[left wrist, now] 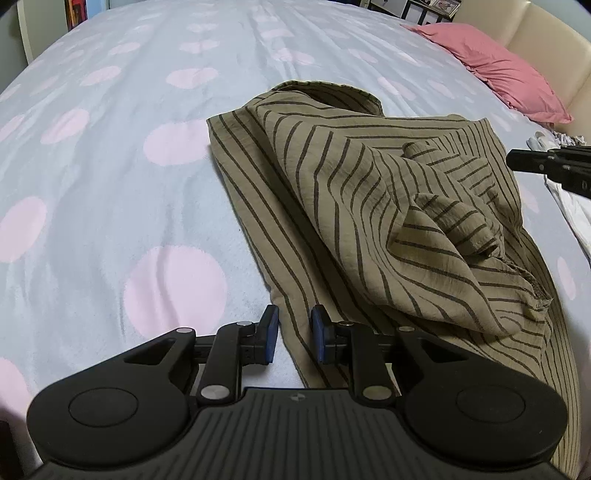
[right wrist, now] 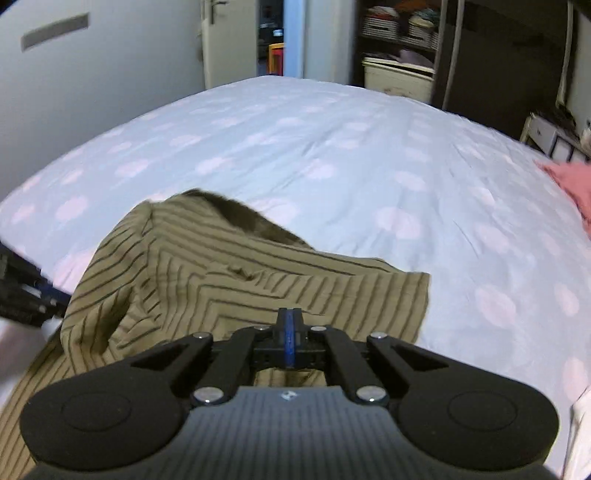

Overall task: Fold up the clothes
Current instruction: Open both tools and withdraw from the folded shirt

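An olive shirt with dark stripes (left wrist: 369,192) lies partly folded and rumpled on the bed. My left gripper (left wrist: 294,334) is open at the shirt's near left edge, and a strip of the cloth runs between its blue pads (left wrist: 271,330). In the right wrist view the same shirt (right wrist: 207,288) lies below and ahead of my right gripper (right wrist: 290,332). That gripper is shut, blue pads pressed together, with no cloth seen between them. From the left wrist view the right gripper (left wrist: 546,166) shows as a black shape just beyond the shirt's right side.
The bed (left wrist: 110,166) has a pale blue cover with pink dots. A pink pillow (left wrist: 491,70) lies at the far right by a cream headboard (left wrist: 535,40). White cloth (left wrist: 569,206) sits at the right edge. Shelves (right wrist: 402,33) and a door (right wrist: 225,40) stand beyond the bed.
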The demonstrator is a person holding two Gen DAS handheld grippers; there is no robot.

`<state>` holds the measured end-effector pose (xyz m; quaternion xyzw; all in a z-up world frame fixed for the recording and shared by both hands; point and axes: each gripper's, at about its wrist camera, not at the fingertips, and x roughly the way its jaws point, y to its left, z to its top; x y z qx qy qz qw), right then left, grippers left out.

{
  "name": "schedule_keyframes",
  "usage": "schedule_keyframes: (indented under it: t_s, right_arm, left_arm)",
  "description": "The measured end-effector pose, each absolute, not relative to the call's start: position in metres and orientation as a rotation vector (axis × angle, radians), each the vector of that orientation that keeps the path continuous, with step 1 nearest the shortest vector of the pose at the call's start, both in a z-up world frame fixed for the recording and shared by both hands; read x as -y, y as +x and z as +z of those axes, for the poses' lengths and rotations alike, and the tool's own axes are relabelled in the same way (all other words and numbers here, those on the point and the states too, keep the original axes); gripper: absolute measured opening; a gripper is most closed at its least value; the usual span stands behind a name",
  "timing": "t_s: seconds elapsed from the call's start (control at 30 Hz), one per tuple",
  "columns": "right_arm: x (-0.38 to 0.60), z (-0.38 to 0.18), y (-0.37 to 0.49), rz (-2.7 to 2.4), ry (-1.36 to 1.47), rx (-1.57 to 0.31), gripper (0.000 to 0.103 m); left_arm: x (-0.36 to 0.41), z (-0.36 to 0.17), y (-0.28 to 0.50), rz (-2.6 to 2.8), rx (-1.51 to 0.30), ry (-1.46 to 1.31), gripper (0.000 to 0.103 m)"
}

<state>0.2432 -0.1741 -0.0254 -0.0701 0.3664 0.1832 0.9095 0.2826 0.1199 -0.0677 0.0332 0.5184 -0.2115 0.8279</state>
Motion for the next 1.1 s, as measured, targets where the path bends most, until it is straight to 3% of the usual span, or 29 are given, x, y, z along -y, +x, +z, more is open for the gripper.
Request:
schedule_keyframes:
  t_s: [0.13,0.23,0.37,0.43,0.57,0.67,0.7,1.0,1.1]
  right_arm:
    - [0.165,-0.022,0.229,0.531,-0.156,-0.741,0.009]
    - [0.142,-0.025,0.212,0.612,-0.219,-0.720,0.032]
    - [0.124,-0.031,0.201,0.645,-0.271,-0.714,0.035]
    - [0.118,-0.036,0.199,0.630,-0.314,-0.712,0.041]
    - [0.105,-0.047,0.194,0.599,-0.400,-0.708,0.037]
    - [0.100,-0.051,0.194,0.576,-0.432,-0.703,0.016]
    - [0.103,-0.050,0.197,0.568,-0.413,-0.699,0.003]
    - [0.161,-0.017,0.236,0.371,-0.161,-0.682,0.000]
    - [0.166,-0.016,0.233,0.450,-0.133,-0.684,0.005]
  left_arm:
    - [-0.120,-0.068,0.283,-0.451,-1.101,0.070,0.018]
    - [-0.118,-0.068,0.282,-0.449,-1.103,0.081,0.018]
    - [-0.116,-0.067,0.283,-0.436,-1.110,0.089,0.018]
    - [-0.116,-0.067,0.283,-0.436,-1.112,0.094,0.018]
    - [-0.114,-0.067,0.283,-0.435,-1.113,0.109,0.018]
    - [-0.113,-0.068,0.283,-0.434,-1.113,0.119,0.018]
    - [-0.112,-0.068,0.283,-0.433,-1.115,0.117,0.018]
    - [-0.113,-0.068,0.283,-0.436,-1.112,0.118,0.018]
    - [-0.113,-0.069,0.283,-0.437,-1.113,0.118,0.018]
